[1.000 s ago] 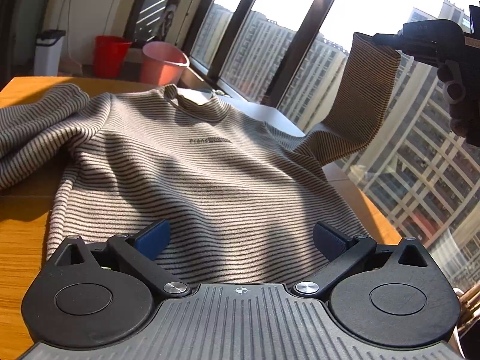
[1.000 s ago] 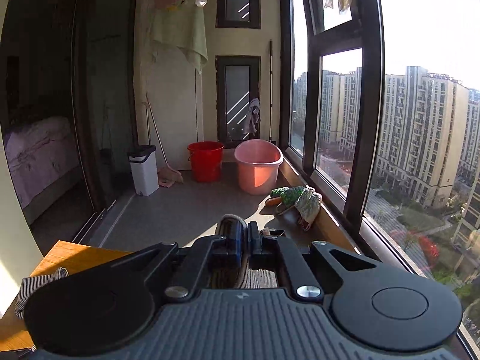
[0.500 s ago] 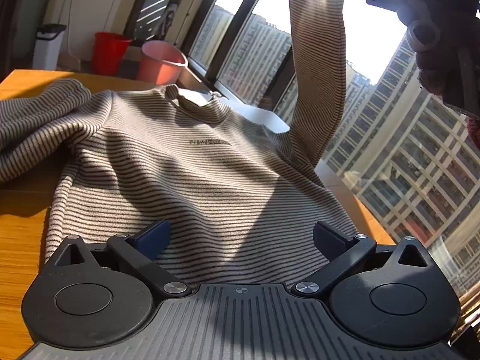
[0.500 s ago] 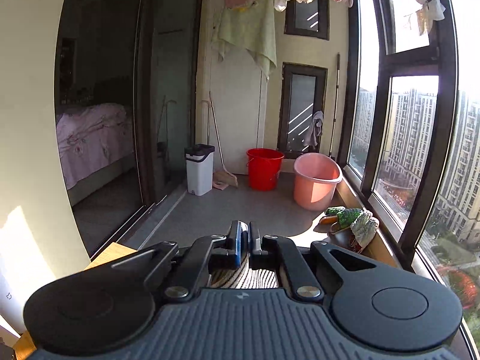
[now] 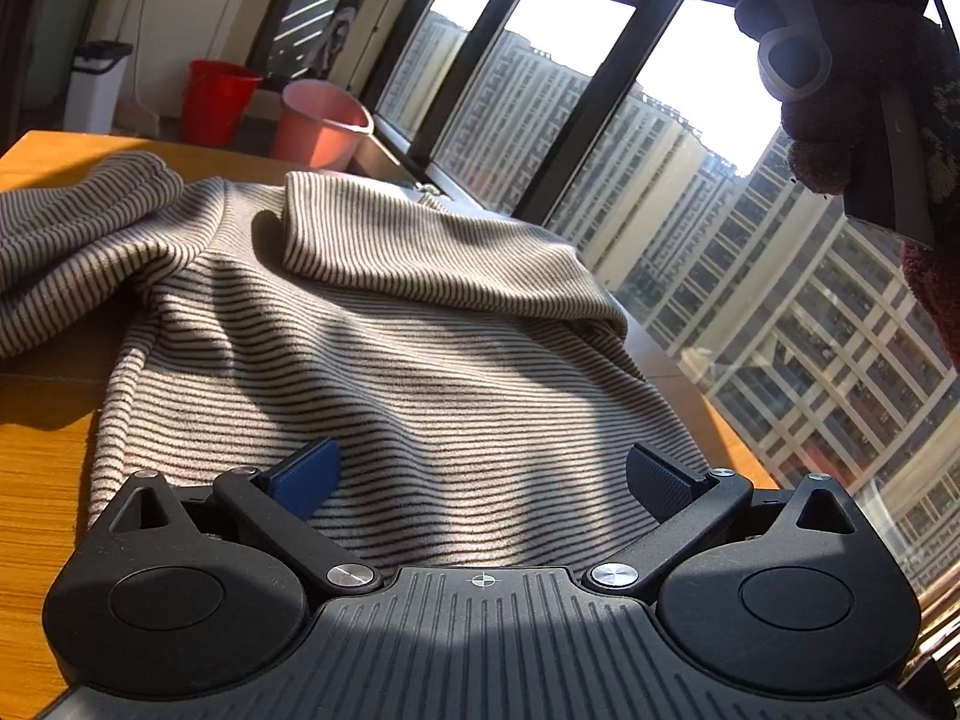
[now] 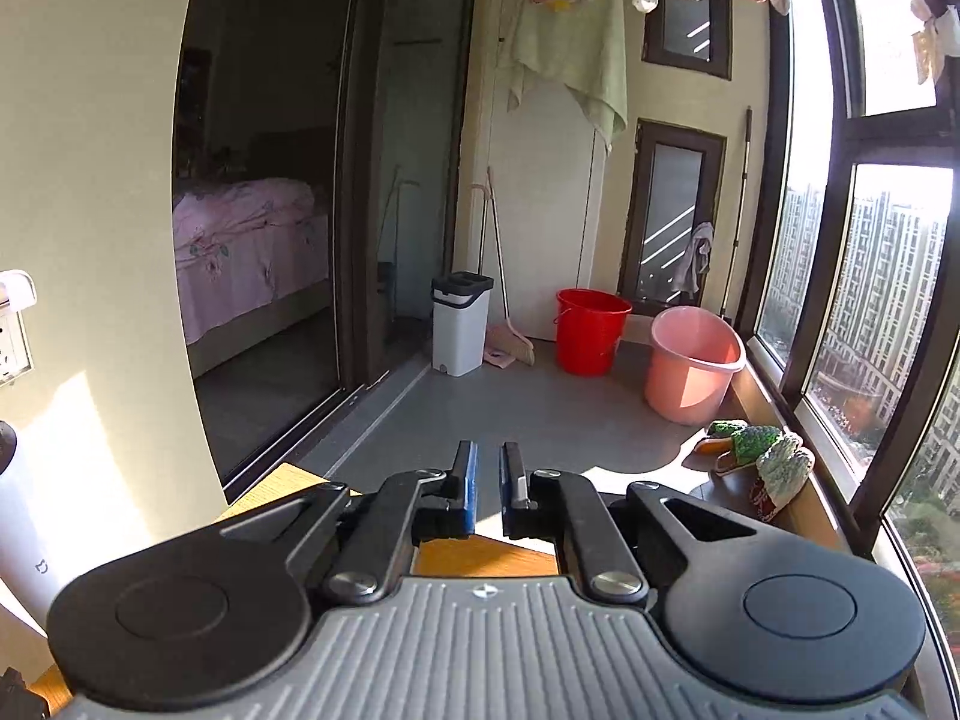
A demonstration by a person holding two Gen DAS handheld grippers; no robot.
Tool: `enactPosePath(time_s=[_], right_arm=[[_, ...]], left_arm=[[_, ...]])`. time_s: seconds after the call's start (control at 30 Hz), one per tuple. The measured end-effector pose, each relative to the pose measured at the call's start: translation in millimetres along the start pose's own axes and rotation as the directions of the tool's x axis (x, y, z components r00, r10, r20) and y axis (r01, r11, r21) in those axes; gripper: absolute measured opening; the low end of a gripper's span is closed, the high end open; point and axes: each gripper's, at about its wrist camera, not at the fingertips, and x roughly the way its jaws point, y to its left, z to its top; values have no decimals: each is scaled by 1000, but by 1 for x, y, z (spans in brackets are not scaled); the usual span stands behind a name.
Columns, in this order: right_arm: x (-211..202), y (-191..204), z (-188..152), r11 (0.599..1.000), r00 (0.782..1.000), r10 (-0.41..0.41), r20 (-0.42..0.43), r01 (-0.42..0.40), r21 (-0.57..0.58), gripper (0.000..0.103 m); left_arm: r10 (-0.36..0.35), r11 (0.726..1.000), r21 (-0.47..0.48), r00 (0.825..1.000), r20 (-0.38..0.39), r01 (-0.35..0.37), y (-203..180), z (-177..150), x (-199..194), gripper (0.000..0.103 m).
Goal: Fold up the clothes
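Sweater: a striped sweater [image 5: 384, 372] lies spread front-up on the wooden table [image 5: 36, 480], hem toward the left wrist camera, collar at the far end toward the windows
Right sleeve: the right sleeve [image 5: 420, 246] lies folded across the sweater's chest, its cuff end pointing toward the other sleeve; judged done, though it sits a little puffed at the shoulder bend and not pressed flat
Left sleeve: the left sleeve [image 5: 72, 228] is bunched in a loose heap beside the sweater's body, on the table side away from the windows; not yet folded in
Body: the lower half of the sweater is flat and unfolded; the hem-to-collar fold is still to do
Left gripper: the left gripper [image 5: 480, 474] hangs low over the sweater's hem with its jaws wide apart, holding nothing; both blue pads flank bare cloth
Right gripper: the right gripper [image 6: 487, 492] is above the sweater, pointing out over the table's far edge toward the balcony floor; its jaws stand a narrow gap apart with nothing between them, table wood showing through the gap
Progress: roughly a third along by my reading, one sleeve in, one sleeve and the body folds left
Next need: likely a grasp of the bunched sleeve's cuff to carry it across the chest
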Motion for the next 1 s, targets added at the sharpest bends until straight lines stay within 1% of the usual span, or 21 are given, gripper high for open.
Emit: enactPosePath(time_s=[0.07, 0.13, 0.23, 0.33, 0.4, 0.47, 0.5, 0.53, 0.6, 0.73, 0.77, 0.83, 0.97, 1.0], right_arm=[[3, -12, -16, 999, 999, -13, -33, 14, 38, 14], [5, -24, -32, 997, 997, -25, -67, 30, 75, 22], [9, -43, -57, 990, 992, -40, -118, 55, 129, 30], [13, -61, -81, 980, 984, -52, -170, 83, 182, 30], [20, -77, -111, 962, 974, -52, -220, 108, 251, 30], [29, -92, -145, 933, 961, -32, -276, 128, 338, 30], [32, -96, -161, 922, 957, -20, -289, 130, 366, 30], [31, -96, -171, 920, 964, -10, -267, 114, 376, 30], [26, -86, -182, 944, 976, -36, -214, 104, 314, 31], [22, -78, -184, 954, 984, -48, -169, 95, 284, 41], [21, -76, -185, 956, 986, -50, -158, 93, 278, 41], [20, -83, -186, 948, 989, -30, -144, 74, 310, 42], [18, -90, -188, 941, 993, -10, -120, 50, 336, 45], [16, -90, -188, 941, 994, -9, -112, 47, 335, 47]], left_arm=[[-2, 1000, -2, 1000, 1, 2, 0, 0, 1, 103], [-4, 1000, -6, 1000, 1, 4, 1, 0, 2, 103], [-7, 1000, -9, 1000, 2, 7, 2, -1, 2, 103], [-7, 1000, -10, 1000, 2, 7, 2, -1, 3, 103], [-8, 1000, -11, 1000, 2, 8, 3, -1, 3, 103], [-9, 1000, -12, 1000, 2, 9, 3, -1, 3, 103], [-9, 1000, -11, 1000, 1, 9, 4, -1, 3, 103], [-8, 1000, -10, 1000, 0, 8, 4, -1, 3, 103], [-7, 1000, -7, 1000, -1, 7, 4, 0, 3, 103], [-3, 1000, 5, 1000, -13, 3, 3, 0, 4, 103], [1, 1000, 19, 1000, -25, -1, 1, 1, 5, 103], [21, 998, 62, 998, -51, -18, -5, 2, 8, 103], [102, 980, 181, 990, -99, -83, -22, 4, 16, 103], [108, 980, 178, 989, -104, -88, -23, 9, 18, 103]])
